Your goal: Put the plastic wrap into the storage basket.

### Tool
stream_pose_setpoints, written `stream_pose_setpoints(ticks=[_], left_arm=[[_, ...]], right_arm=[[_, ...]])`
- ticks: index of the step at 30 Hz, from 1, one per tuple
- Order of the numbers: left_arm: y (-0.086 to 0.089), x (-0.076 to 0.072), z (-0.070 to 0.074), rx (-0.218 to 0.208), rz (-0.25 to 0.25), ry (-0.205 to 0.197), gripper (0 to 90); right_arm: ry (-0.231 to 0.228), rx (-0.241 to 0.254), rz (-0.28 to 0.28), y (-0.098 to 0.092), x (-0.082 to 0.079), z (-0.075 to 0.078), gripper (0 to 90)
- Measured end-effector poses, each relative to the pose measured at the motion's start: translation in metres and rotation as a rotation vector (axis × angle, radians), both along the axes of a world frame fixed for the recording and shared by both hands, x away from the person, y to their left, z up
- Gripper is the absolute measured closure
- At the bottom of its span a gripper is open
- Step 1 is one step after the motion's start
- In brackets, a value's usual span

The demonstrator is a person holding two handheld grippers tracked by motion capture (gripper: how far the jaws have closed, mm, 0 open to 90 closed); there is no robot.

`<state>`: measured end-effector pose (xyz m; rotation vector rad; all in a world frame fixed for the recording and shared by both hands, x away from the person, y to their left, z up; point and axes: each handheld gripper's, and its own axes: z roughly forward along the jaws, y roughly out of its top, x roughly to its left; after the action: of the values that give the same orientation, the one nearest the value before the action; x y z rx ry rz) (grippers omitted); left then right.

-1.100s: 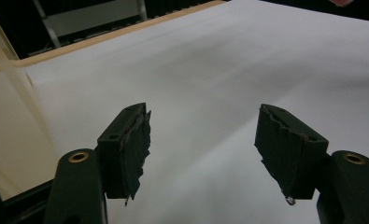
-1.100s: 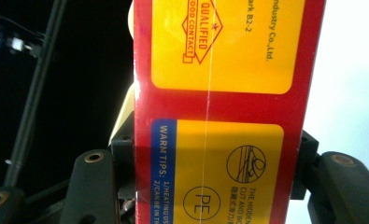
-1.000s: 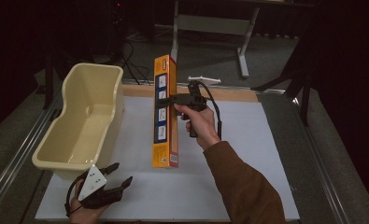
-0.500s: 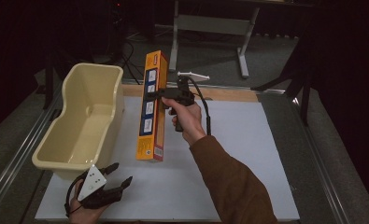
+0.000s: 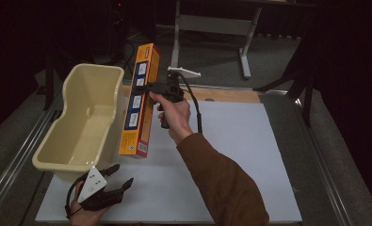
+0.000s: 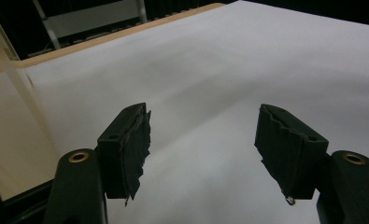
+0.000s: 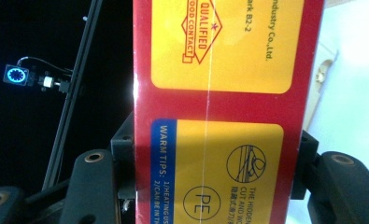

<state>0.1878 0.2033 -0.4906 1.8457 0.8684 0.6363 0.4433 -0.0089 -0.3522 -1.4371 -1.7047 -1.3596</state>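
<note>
Dark lab: white-covered table (image 5: 249, 155), metal stand (image 5: 212, 28) behind.

Box carried leftward
The right gripper (image 5: 150, 88) now holds the long orange box (image 5: 137, 101) tilted, seemingly touching the cream tub (image 5: 82, 123).

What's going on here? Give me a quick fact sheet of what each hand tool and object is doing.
Right gripper: shut on the long orange box, held in the air, tilted
Left gripper: open, holds nothing, low at the table's near edge
Tub: cream plastic, empty, beside the box
Table: white sheet
</note>
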Motion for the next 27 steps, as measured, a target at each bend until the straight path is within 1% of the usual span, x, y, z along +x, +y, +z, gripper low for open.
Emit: stream_pose_setpoints(ticks=[5, 6, 7, 10, 11, 13, 17, 20, 27], left_arm=[[0.001, 0.0, 0.0, -0.002, 0.0, 0.0, 34.9], [0.001, 0.0, 0.0, -0.002, 0.0, 0.0, 34.9], [0.001, -0.001, 0.0, -0.003, -0.002, 0.0, 34.9], [0.001, -0.001, 0.0, -0.007, -0.003, -0.001, 34.9], [0.001, -0.001, 0.0, -0.007, -0.003, -0.001, 34.9], [0.001, -0.001, 0.0, -0.008, -0.004, -0.001, 34.9], [0.002, -0.001, 0.0, -0.01, -0.006, -0.001, 34.9], [0.002, -0.001, 0.0, -0.011, -0.007, -0.001, 34.9], [0.002, -0.001, 0.0, -0.018, -0.012, -0.001, 34.9]], right_arm=[[0.01, 0.033, -0.009, 0.013, -0.002, -0.001, 40.1], [0.01, 0.033, -0.009, 0.013, -0.002, -0.001, 40.1], [0.007, 0.035, -0.004, 0.02, -0.003, 0.0, 40.1], [-0.005, 0.033, 0.008, 0.028, -0.005, 0.001, 40.1], [-0.005, 0.033, 0.008, 0.028, -0.005, 0.001, 40.1], [0.001, 0.024, 0.016, 0.034, -0.004, 0.002, 40.0], [0.001, 0.027, 0.017, 0.039, -0.004, 0.002, 40.0], [0.002, 0.051, 0.006, 0.049, -0.005, 0.004, 40.1], [0.0, 0.064, 0.017, 0.069, -0.01, 0.005, 40.0]])
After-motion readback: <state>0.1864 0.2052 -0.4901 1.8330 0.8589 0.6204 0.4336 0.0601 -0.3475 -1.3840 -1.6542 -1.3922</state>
